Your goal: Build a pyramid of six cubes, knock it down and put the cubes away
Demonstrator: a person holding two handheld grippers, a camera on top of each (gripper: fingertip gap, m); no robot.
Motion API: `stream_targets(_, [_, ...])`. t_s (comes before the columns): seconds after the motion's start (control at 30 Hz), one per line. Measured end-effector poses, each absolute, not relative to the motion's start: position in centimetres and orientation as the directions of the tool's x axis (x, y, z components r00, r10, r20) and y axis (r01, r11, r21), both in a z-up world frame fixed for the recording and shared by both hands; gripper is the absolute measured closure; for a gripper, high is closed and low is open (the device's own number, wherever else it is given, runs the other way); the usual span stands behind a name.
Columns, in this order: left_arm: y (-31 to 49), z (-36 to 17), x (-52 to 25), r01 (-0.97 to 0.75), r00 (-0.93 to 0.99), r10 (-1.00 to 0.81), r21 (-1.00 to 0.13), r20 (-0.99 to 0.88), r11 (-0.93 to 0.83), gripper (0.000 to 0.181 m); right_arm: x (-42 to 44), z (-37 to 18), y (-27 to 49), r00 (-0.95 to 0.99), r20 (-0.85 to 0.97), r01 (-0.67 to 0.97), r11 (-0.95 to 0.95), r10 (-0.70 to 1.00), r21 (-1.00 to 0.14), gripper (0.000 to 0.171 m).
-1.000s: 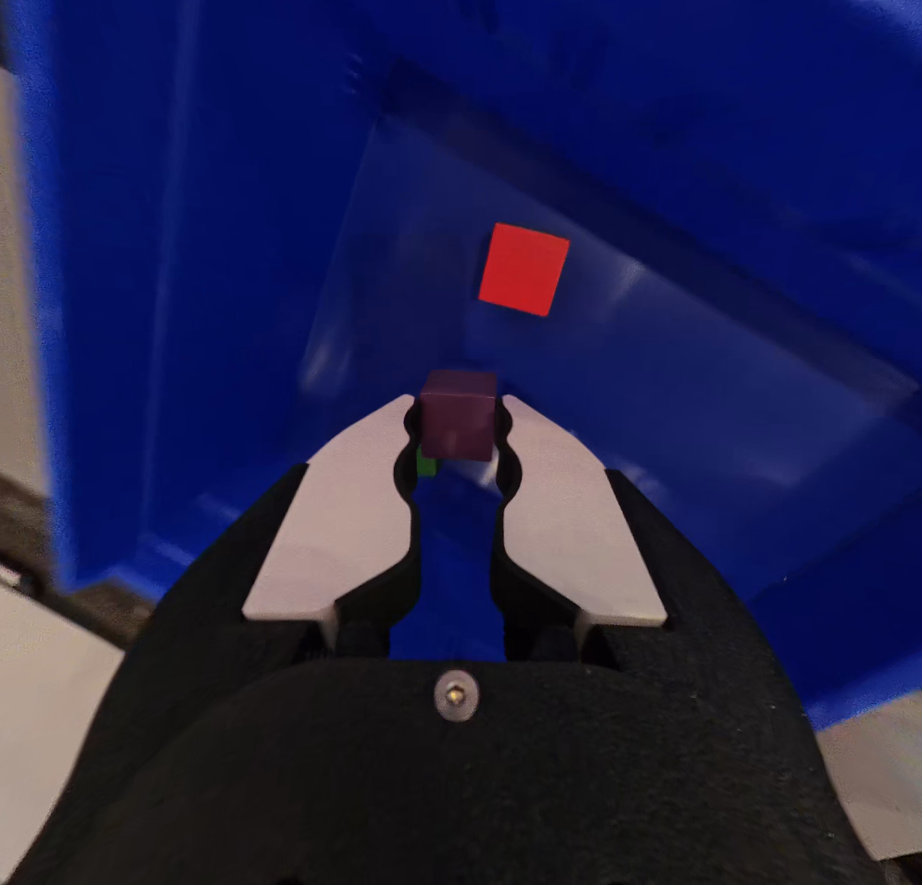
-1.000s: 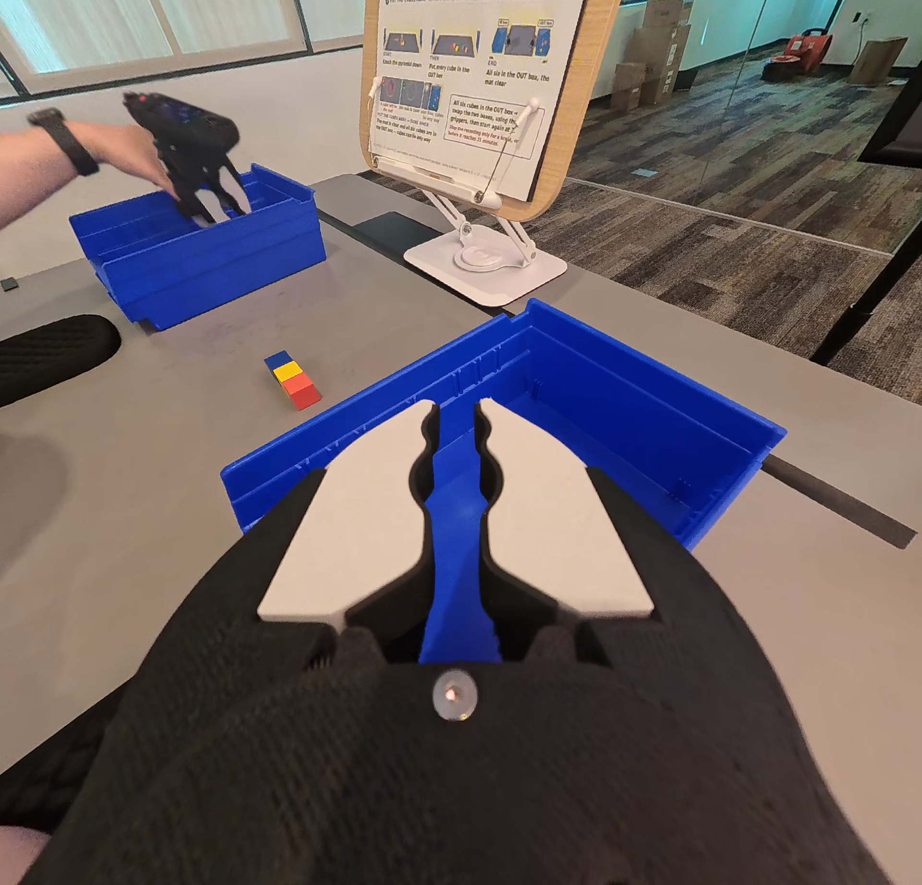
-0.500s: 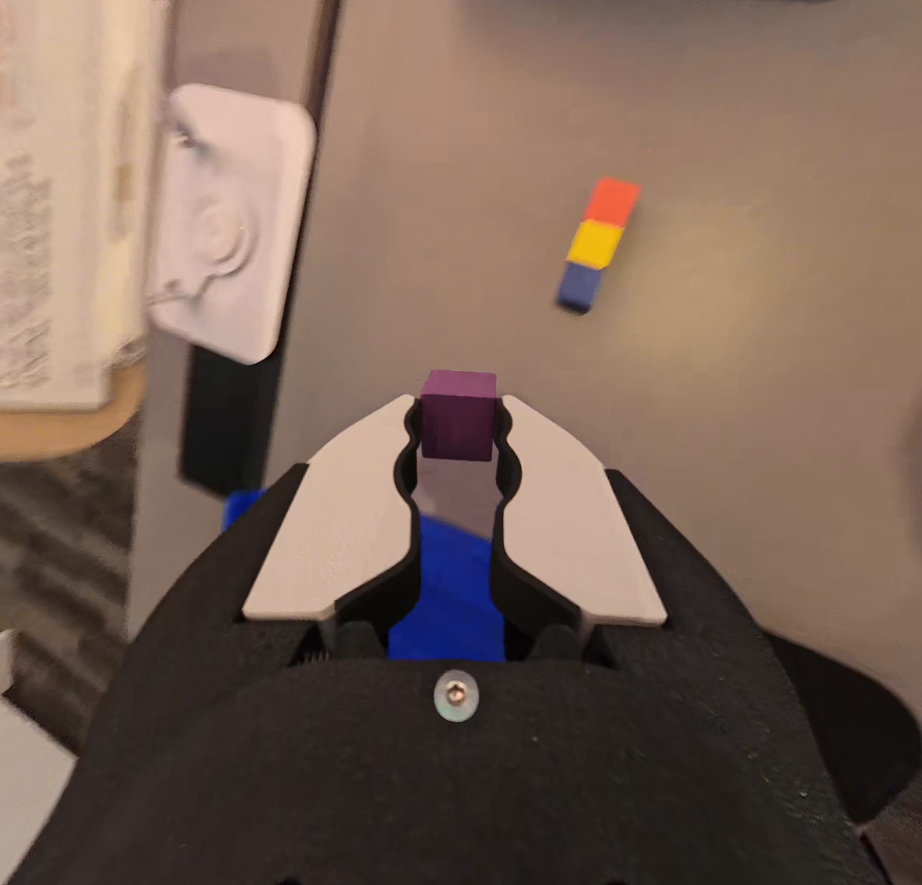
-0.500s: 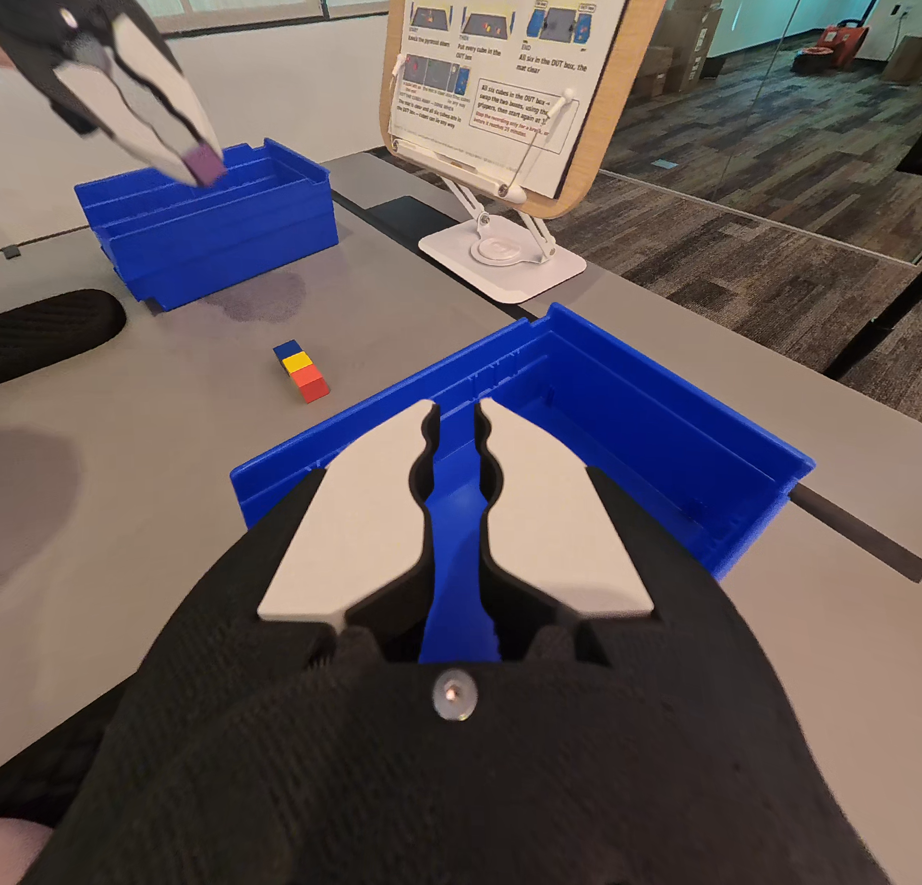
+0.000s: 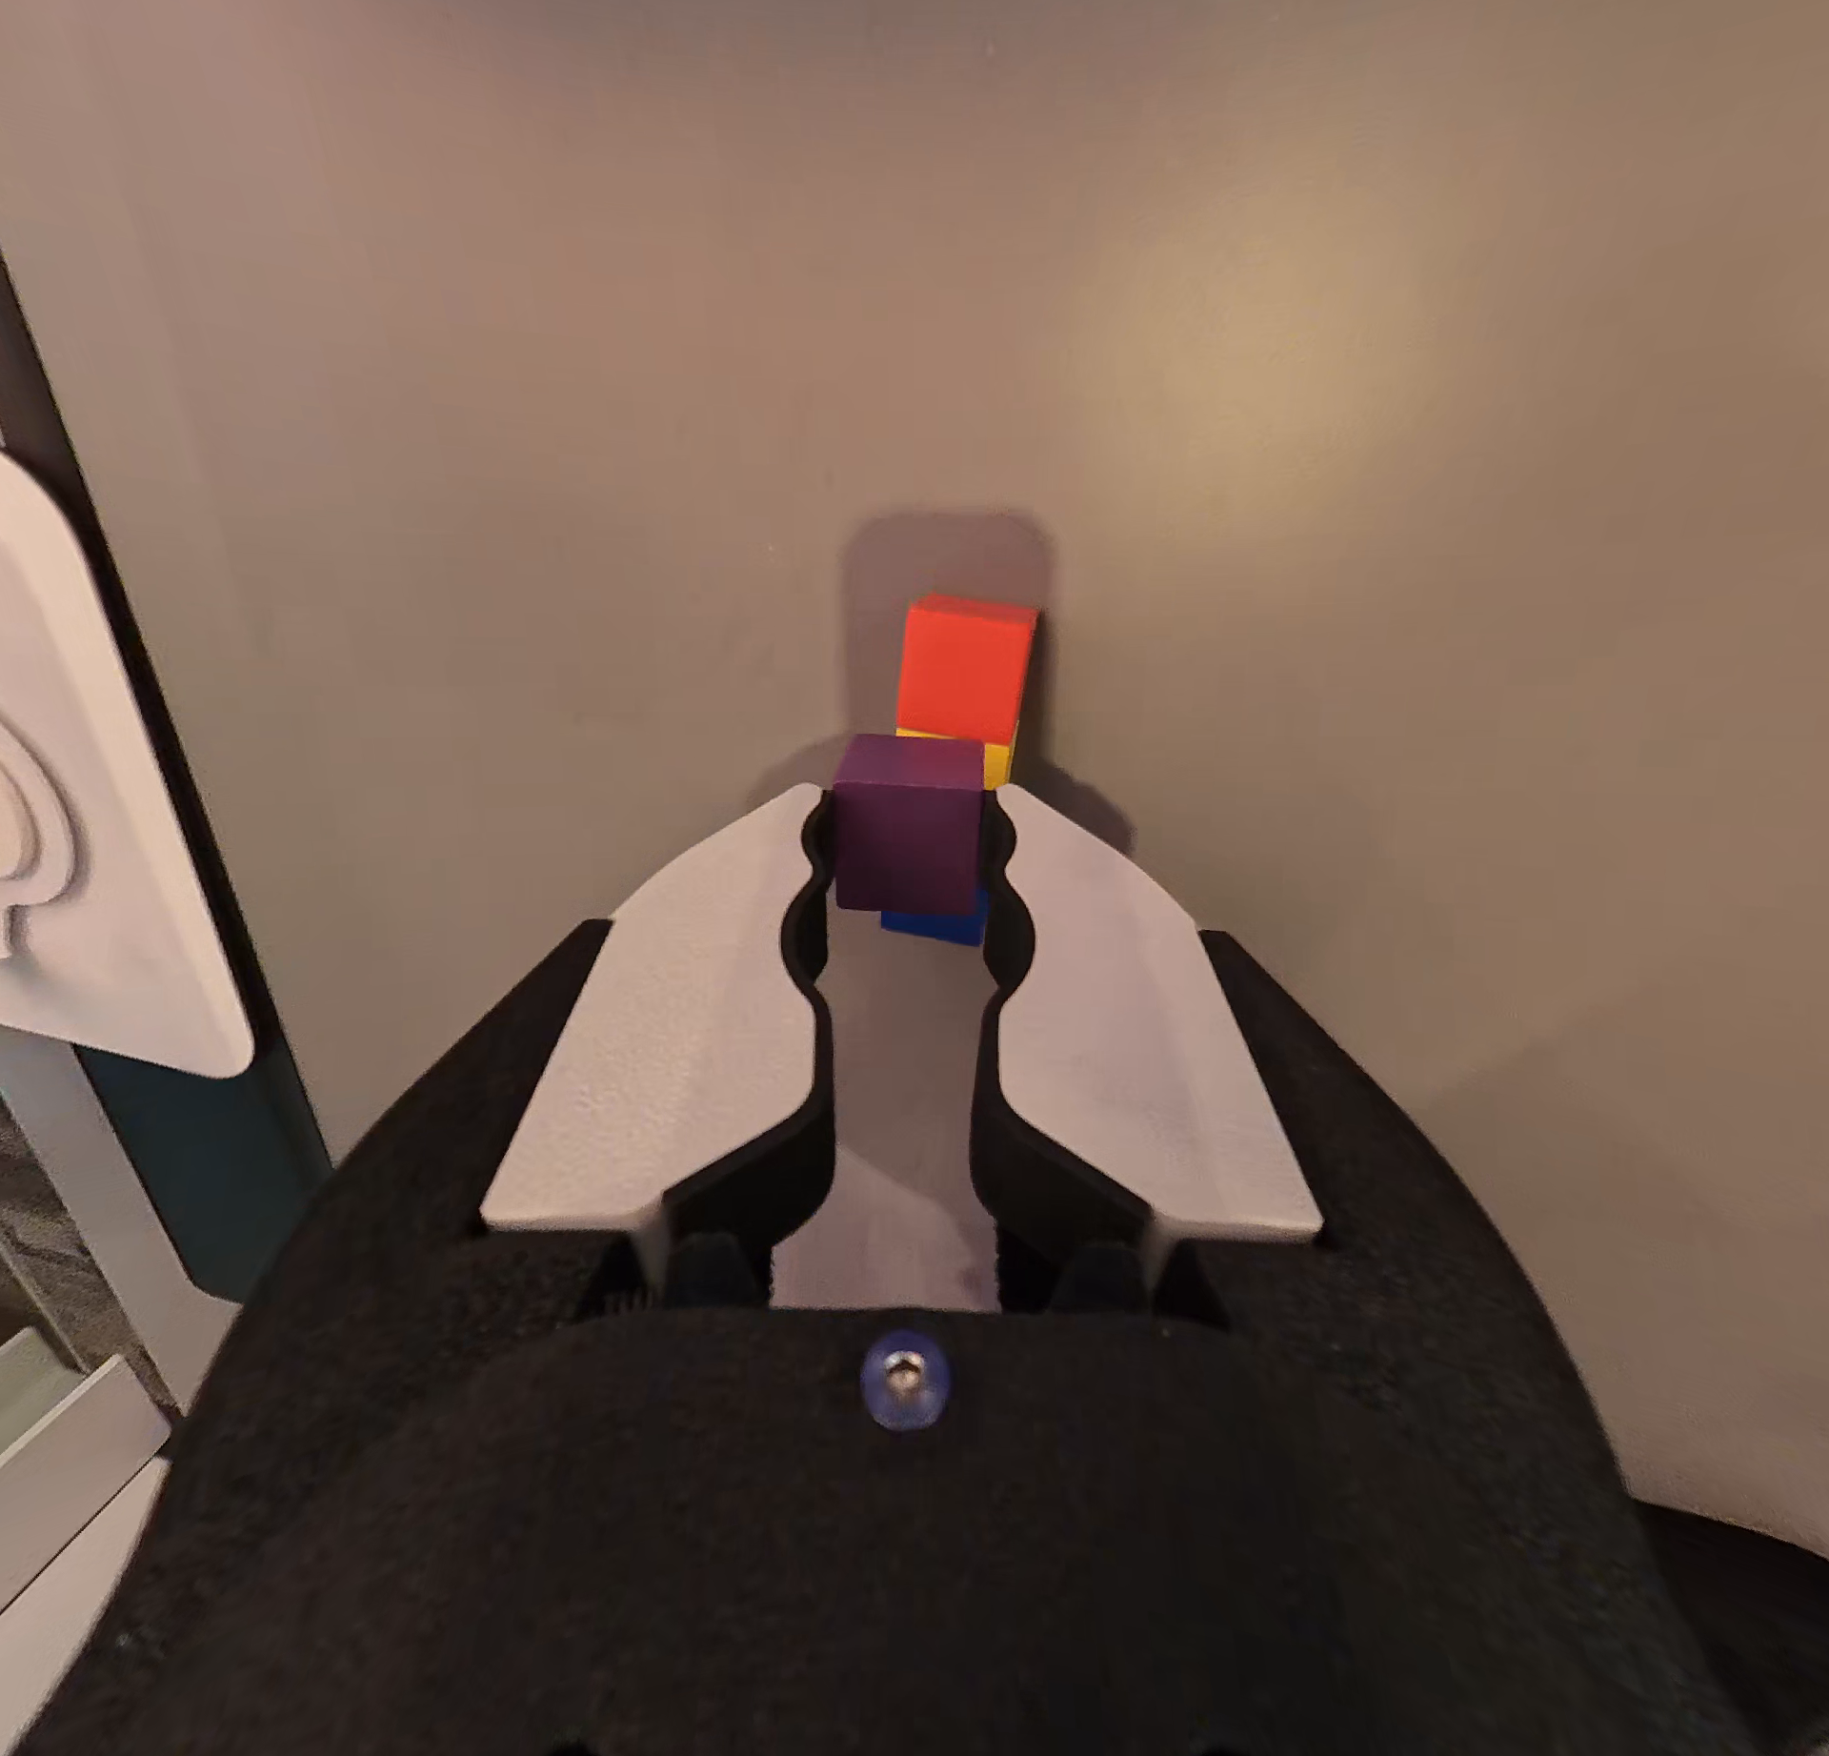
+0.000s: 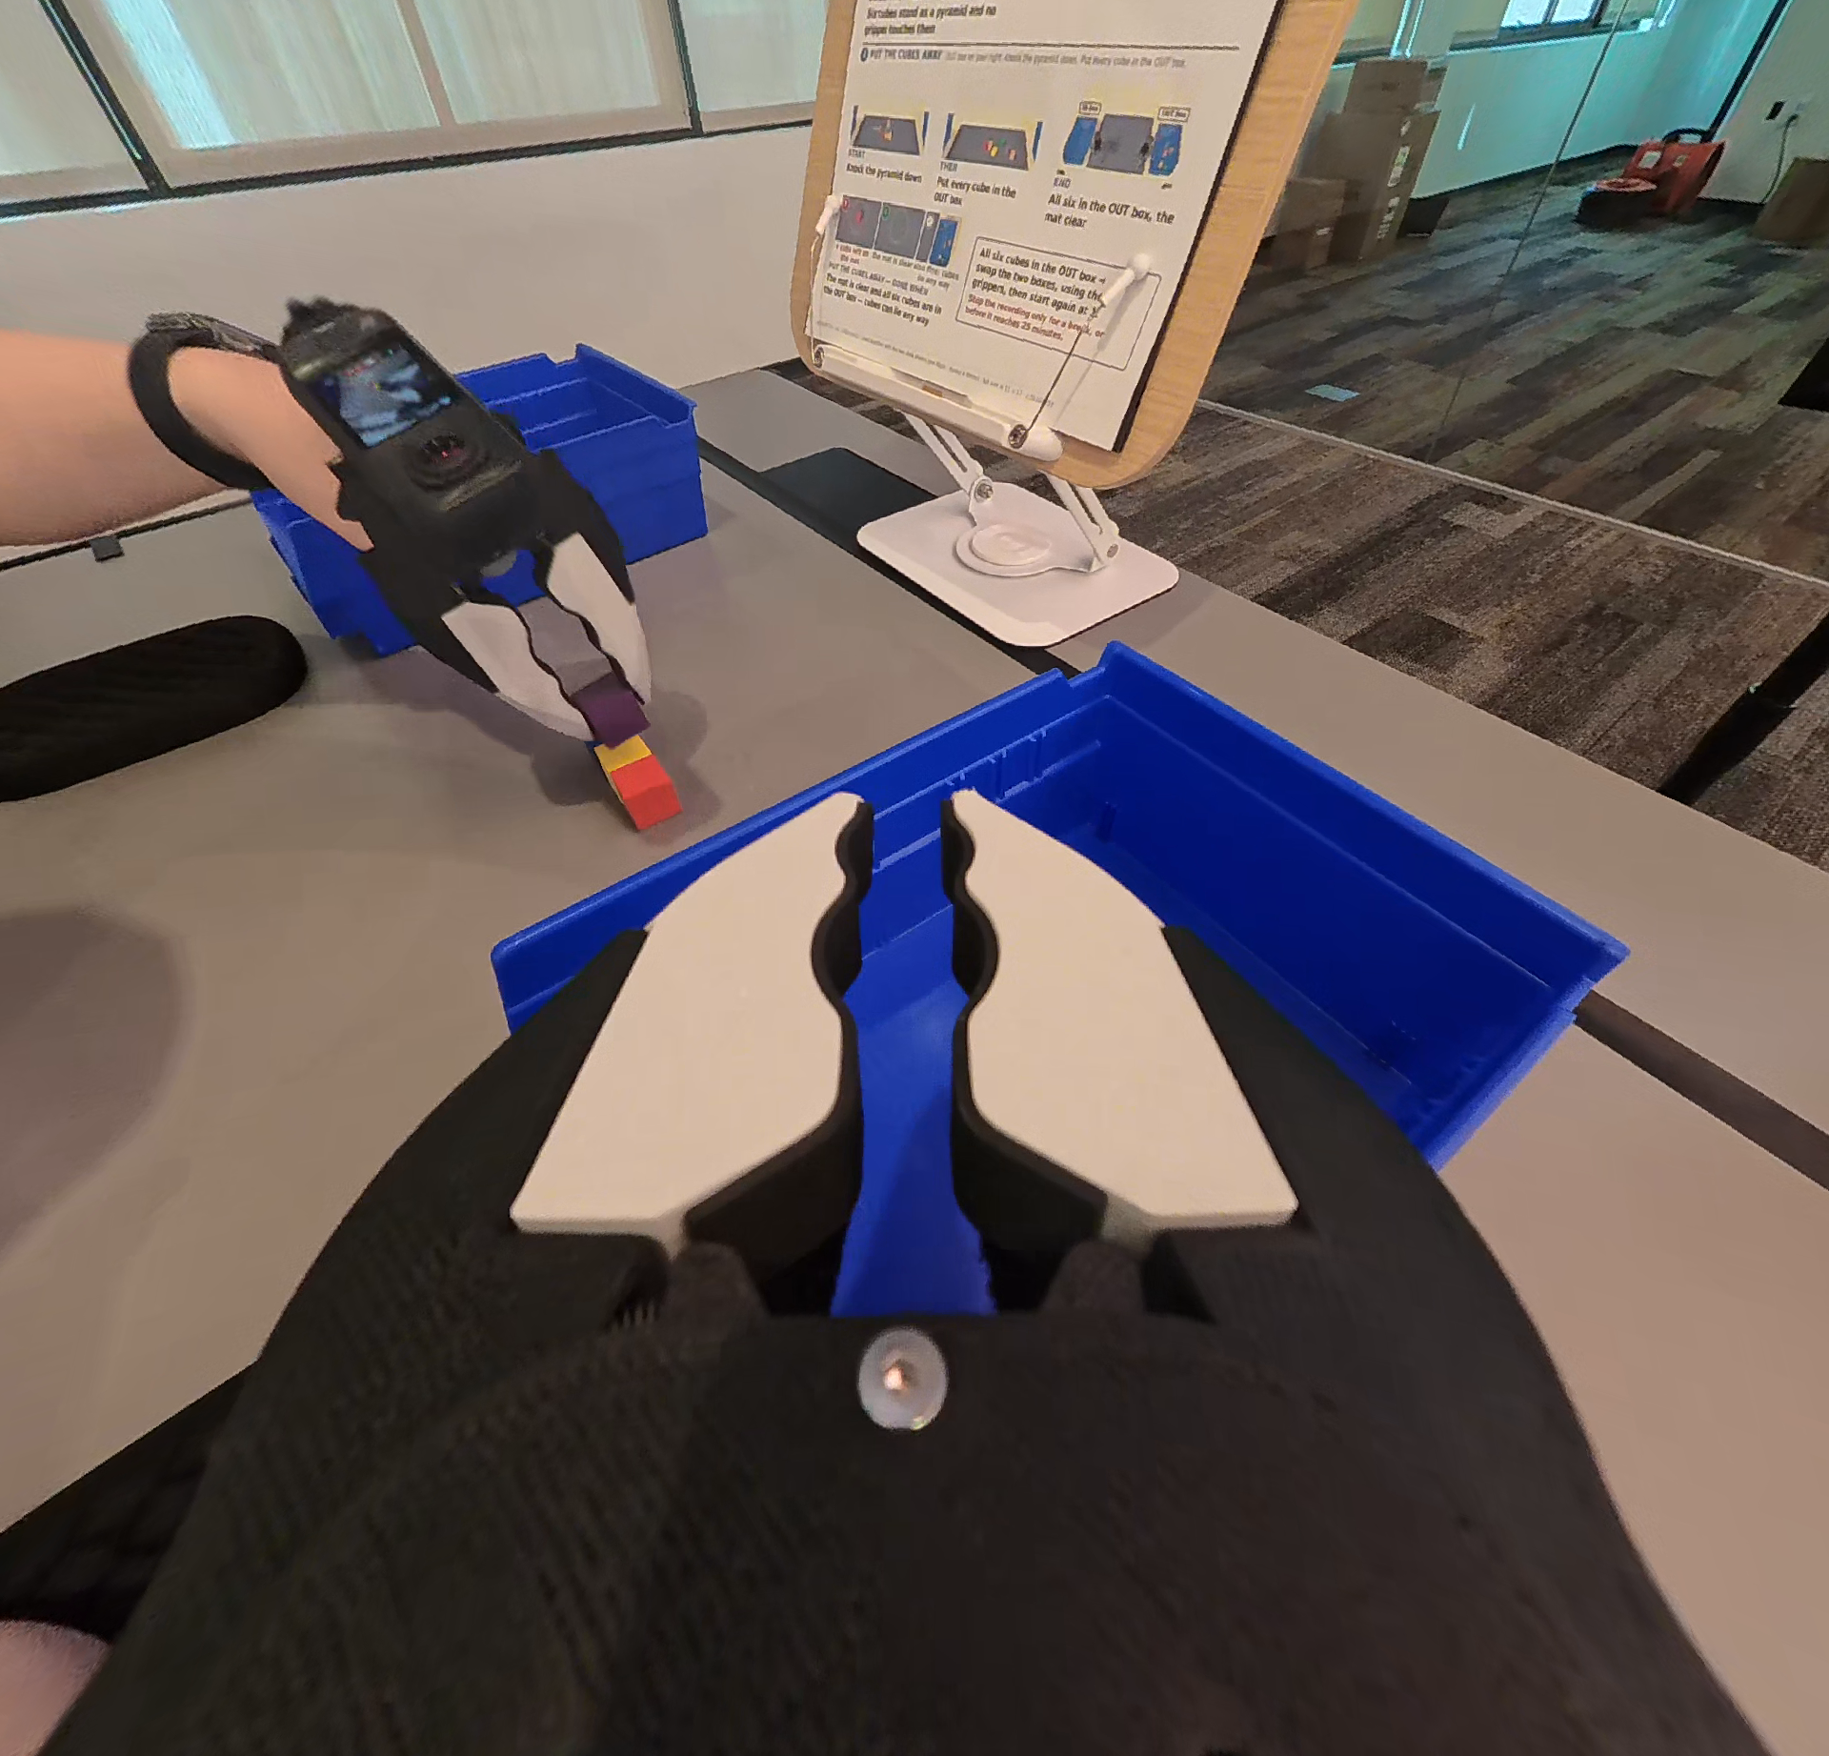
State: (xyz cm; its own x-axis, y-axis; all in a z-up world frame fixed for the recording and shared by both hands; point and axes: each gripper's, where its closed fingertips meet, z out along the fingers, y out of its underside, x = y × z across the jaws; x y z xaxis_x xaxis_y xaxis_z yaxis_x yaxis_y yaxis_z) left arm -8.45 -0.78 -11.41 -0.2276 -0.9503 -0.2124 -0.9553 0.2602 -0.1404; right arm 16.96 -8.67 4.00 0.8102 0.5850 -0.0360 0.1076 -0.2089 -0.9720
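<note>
- Left wrist view, centre frame: the left gripper [image 5: 909,818] pinches a purple cube [image 5: 906,832] between its white fingertips, jaws closed to the cube's width, hovering over a row of three cubes on the grey table [image 5: 495,323].
- Just above the purple cube in the frame sits a red cube [image 5: 962,667]; a sliver of a yellow cube [image 5: 998,763] shows behind the purple one, and a blue cube [image 5: 935,921] peeks out beneath it. Whether the purple cube touches the row cannot be told from this view.
- At the left edge of the same frame lies the white base of a document stand [image 5: 99,818].
- Right wrist view, lower centre: the right gripper [image 6: 906,803] holds nothing, its fingertips a narrow gap apart, poised over the near rim of an empty blue bin [image 6: 1336,897].
- In the left middle of that frame, a person's hand [image 6: 247,422] carries the left gripper [image 6: 604,699], tilted down with the purple cube [image 6: 612,712] just above the red cube [image 6: 648,790] and yellow cube [image 6: 624,756].
- A second blue bin [image 6: 614,431] stands behind the hand, toward the upper left.
- An instruction board on the document stand [image 6: 1019,560] fills the upper centre; a black pad [image 6: 139,699] rests at the left edge.
</note>
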Motion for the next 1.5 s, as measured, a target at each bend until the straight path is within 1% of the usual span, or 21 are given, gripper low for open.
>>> stream_targets(0.2, [-1.2,-11.9,-7.9,-0.956,-0.234,-0.955,-0.138,-0.181,0.26,0.154,17.1,4.0,-8.7,0.809,-0.043,0.099,-0.208,0.586,-0.973,0.158])
stream_targets(1.1, [-1.2,-12.9,-8.1,-0.951,-0.276,-0.949,-0.1,-0.154,0.293,0.153,17.6,4.0,-8.6,0.81,-0.048,0.089,-0.204,0.584,-0.975,0.157])
stream_targets(1.23, [-1.2,-12.8,-7.9,-0.947,-0.28,-0.947,-0.117,-0.157,0.299,0.153,17.6,4.0,-8.6,0.81,-0.05,0.086,-0.204,0.584,-0.975,0.157])
stream_targets(1.27, [-1.2,-12.8,-7.8,-0.947,-0.28,-0.947,-0.118,-0.158,0.299,0.151,17.6,4.0,-8.6,0.81,-0.051,0.086,-0.204,0.584,-0.975,0.157])
stream_targets(1.4, [-1.0,-12.5,-7.8,-0.951,-0.261,-0.951,-0.123,-0.167,0.283,0.131,17.7,3.9,-8.6,0.809,-0.057,0.084,-0.21,0.585,-0.974,0.157])
stream_targets(1.5, [-1.1,-11.6,-7.6,-0.946,-0.259,-0.951,-0.154,-0.17,0.285,0.134,17.6,3.9,-8.7,0.808,-0.056,0.084,-0.209,0.586,-0.974,0.157])
